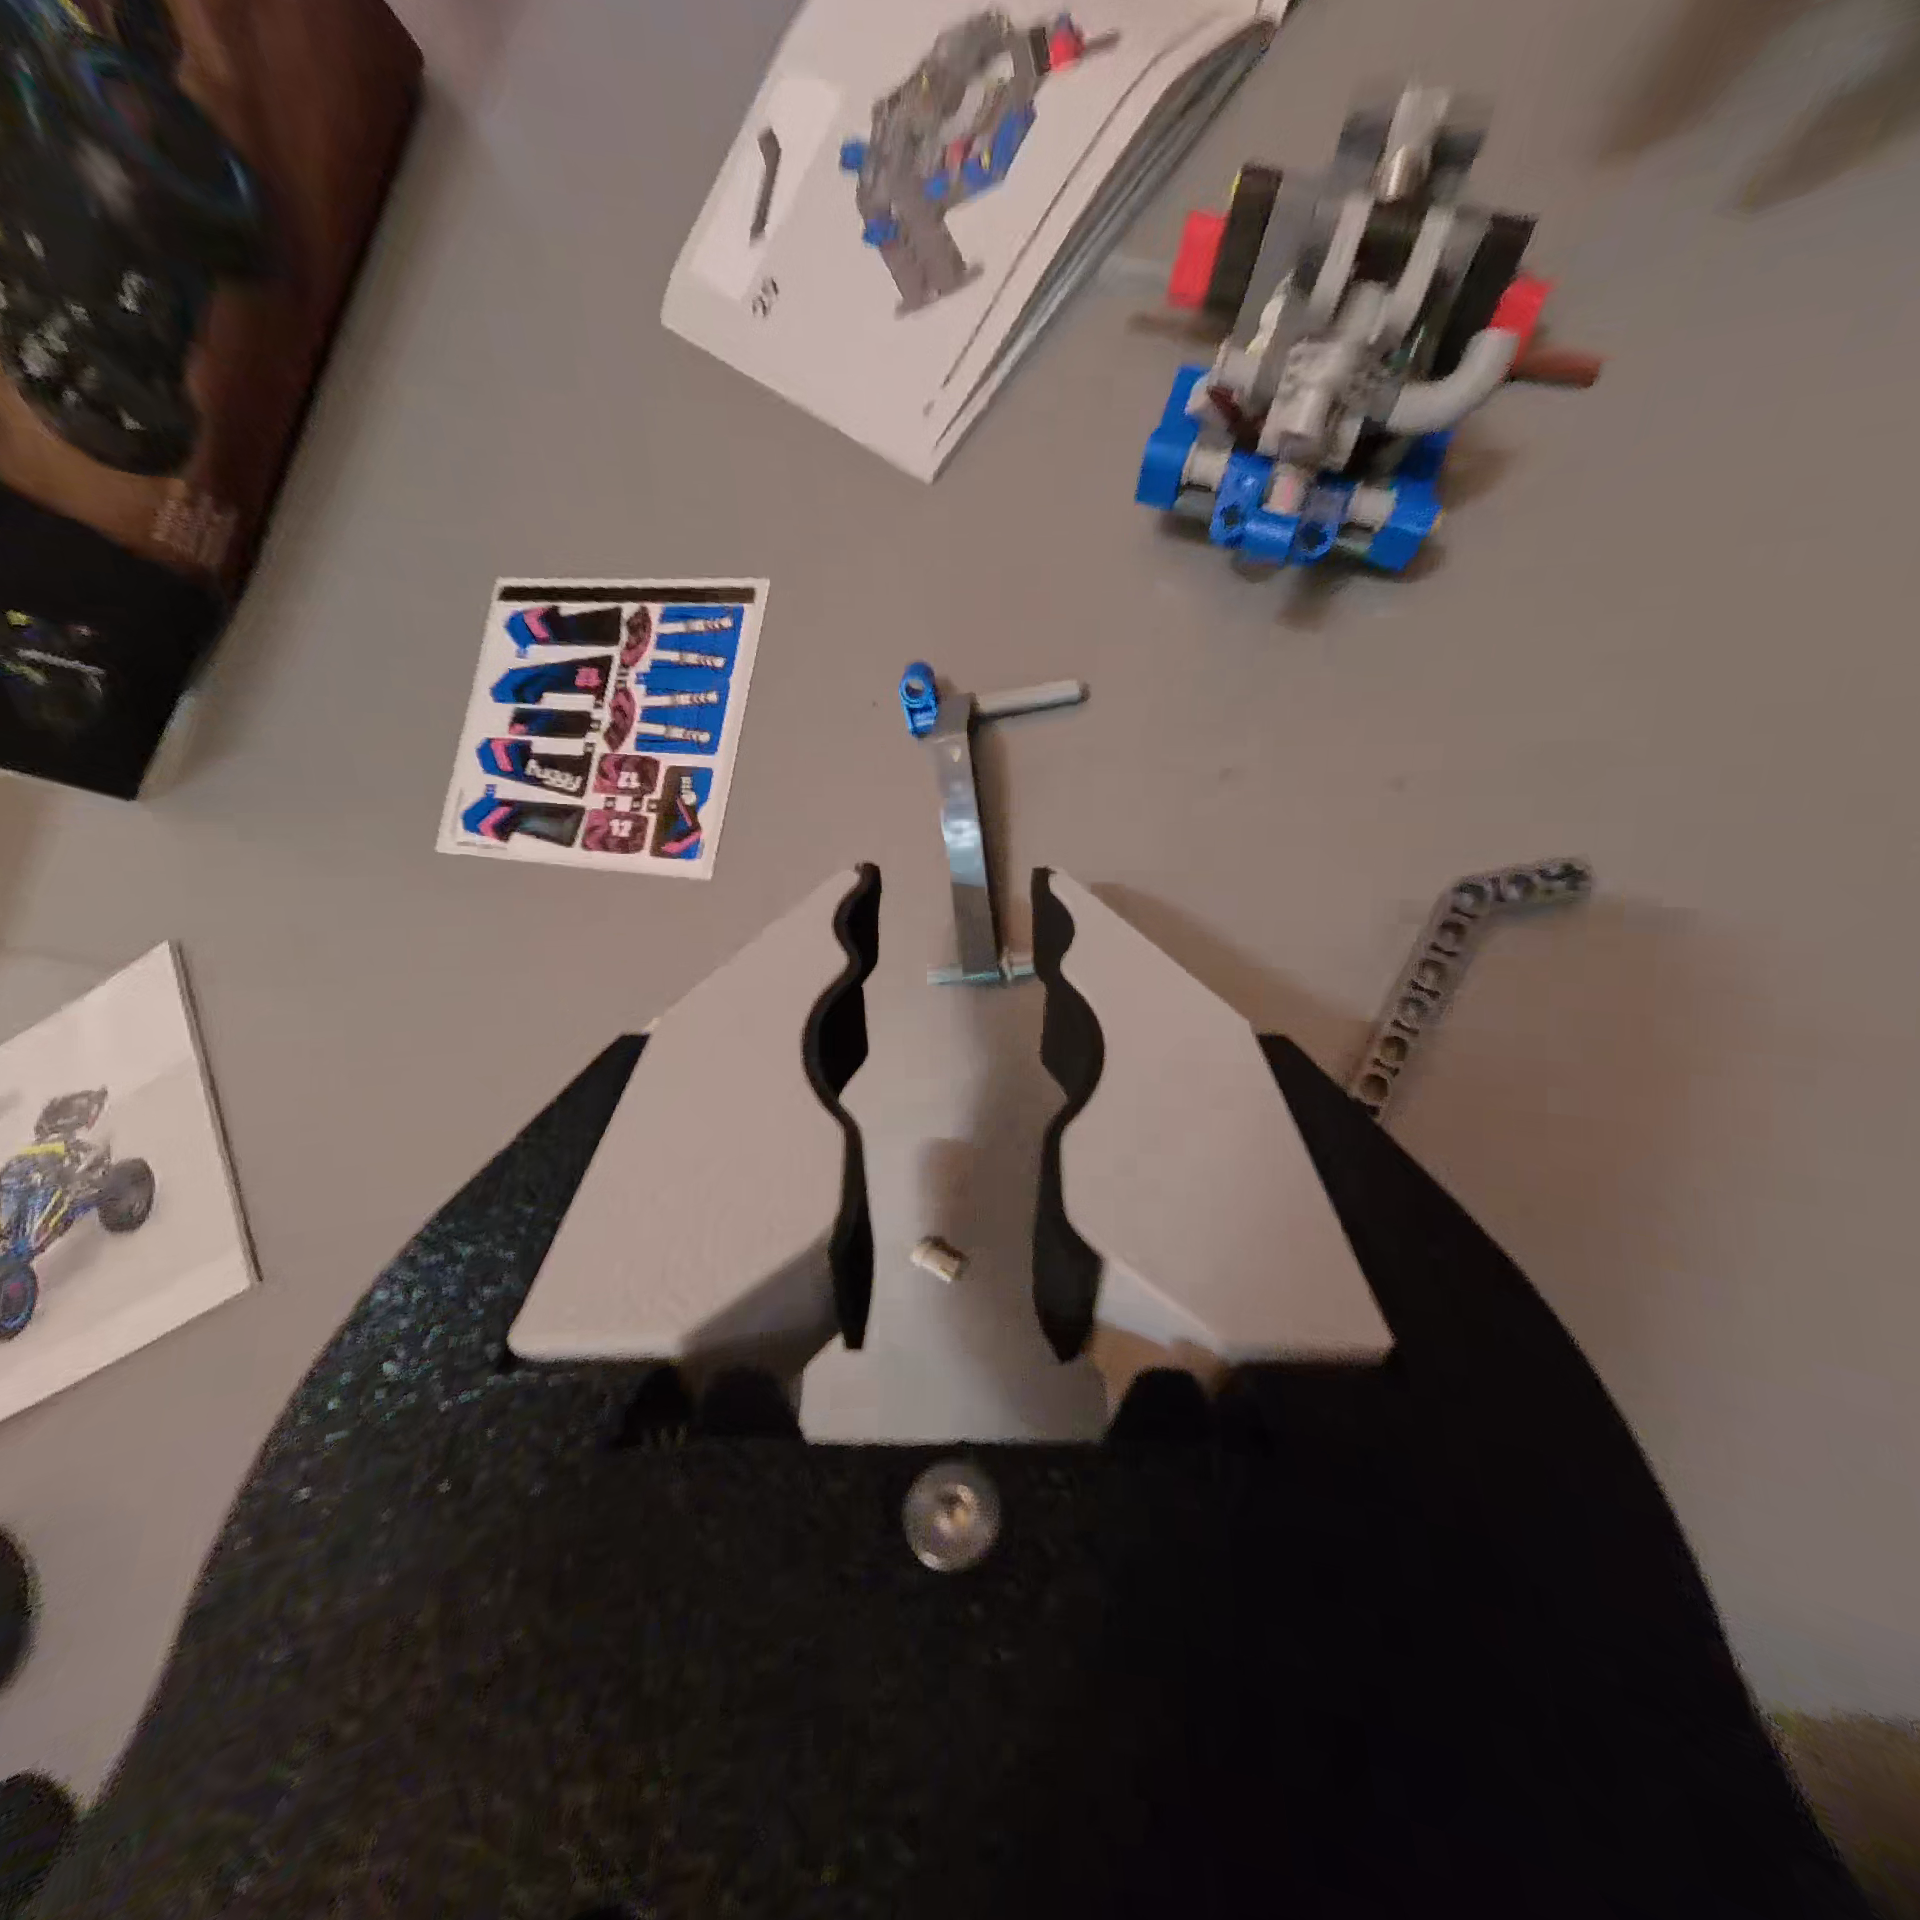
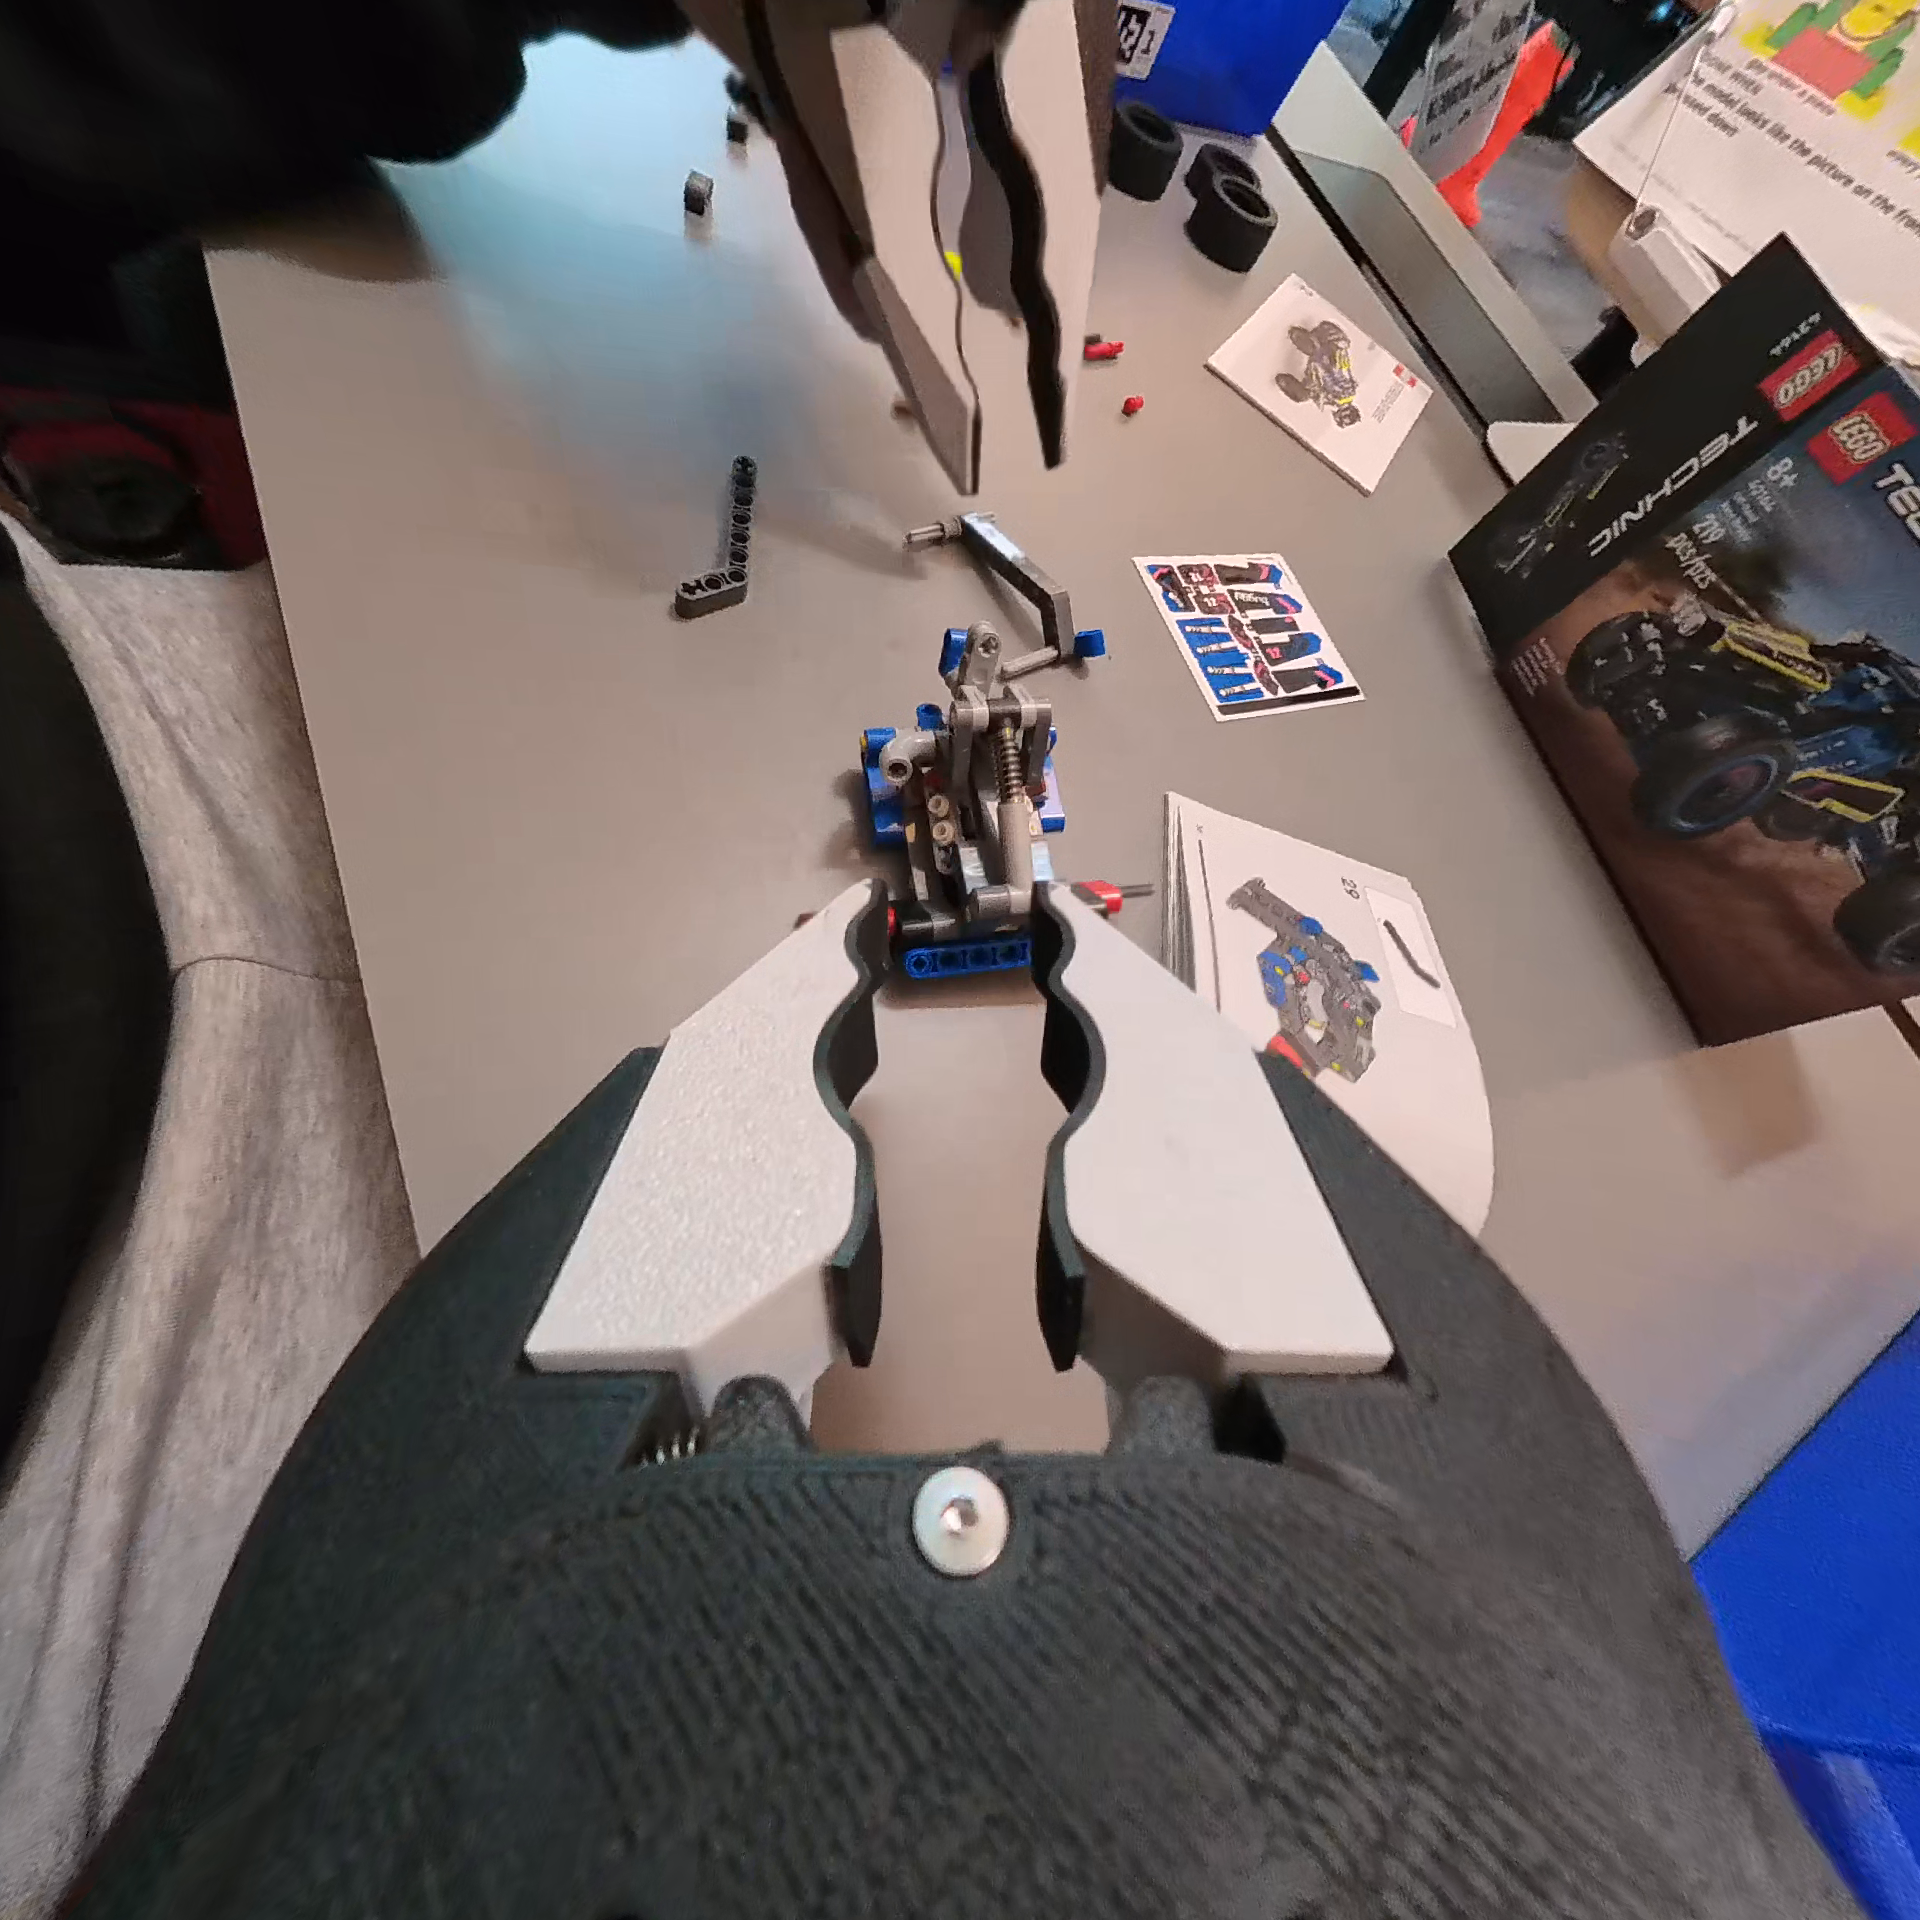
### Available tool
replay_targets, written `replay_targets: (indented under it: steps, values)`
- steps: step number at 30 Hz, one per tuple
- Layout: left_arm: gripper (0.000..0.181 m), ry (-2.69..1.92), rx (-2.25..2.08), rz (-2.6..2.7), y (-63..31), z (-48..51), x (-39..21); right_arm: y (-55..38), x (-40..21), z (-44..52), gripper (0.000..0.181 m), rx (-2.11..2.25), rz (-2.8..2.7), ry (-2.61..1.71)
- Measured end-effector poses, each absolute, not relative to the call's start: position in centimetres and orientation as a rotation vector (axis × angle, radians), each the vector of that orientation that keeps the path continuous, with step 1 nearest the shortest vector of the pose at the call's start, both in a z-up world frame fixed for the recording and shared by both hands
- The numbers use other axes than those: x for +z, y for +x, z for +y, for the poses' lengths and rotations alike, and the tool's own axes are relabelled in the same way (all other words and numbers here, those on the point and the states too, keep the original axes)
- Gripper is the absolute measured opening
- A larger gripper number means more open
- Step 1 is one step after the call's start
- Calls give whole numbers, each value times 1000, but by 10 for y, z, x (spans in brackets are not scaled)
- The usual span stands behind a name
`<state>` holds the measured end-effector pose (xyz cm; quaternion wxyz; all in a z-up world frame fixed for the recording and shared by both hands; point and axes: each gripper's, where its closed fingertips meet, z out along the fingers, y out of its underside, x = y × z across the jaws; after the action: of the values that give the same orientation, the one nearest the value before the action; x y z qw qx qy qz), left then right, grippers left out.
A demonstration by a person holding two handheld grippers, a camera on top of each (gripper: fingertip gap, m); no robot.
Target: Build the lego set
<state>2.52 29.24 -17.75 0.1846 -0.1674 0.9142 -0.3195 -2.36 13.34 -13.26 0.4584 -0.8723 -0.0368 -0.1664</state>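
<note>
The partly built blue and grey model (image 2: 966,810) stands on the grey table (image 2: 540,790); it also shows in the left wrist view (image 1: 1340,364). My right gripper (image 2: 956,904) is open and empty, its tips on either side of the model's near end, and I cannot tell if they touch it. A grey beam with axles and a blue connector (image 1: 966,831) lies flat on the table. My left gripper (image 1: 956,883) is open and empty, hovering over the beam's near end. From the right wrist view the left gripper (image 2: 1013,468) hangs just above that beam (image 2: 1023,577).
A bent grey liftarm (image 1: 1455,966) lies right of the left gripper. A small tan pin (image 1: 938,1259) lies under it. A sticker sheet (image 1: 613,727), open instruction booklet (image 1: 935,208), set box (image 2: 1714,675), leaflet (image 2: 1320,384), black tyres (image 2: 1216,187) and red pins (image 2: 1101,348) surround them. The left gripper's tips are roughly 20 cm from the right gripper's.
</note>
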Motion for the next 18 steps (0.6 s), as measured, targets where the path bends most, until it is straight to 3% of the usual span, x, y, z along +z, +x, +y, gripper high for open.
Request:
replay_targets:
  steps: [5,6,7,18]
  values:
    - [20,-514,-788,2600,34,280,-200,-24,-136,130,25,-412,-54,-2136]
    - [7,-525,-792,2590,36,276,-200,-23,-135,132,25,-412,-38,-2120]
    - [5,-525,-800,2576,37,274,-199,-21,-134,135,24,-411,-22,-2104]
    - [5,-205,-1230,2327,30,230,-150,-8,-145,175,35,-417,-64,-2093]
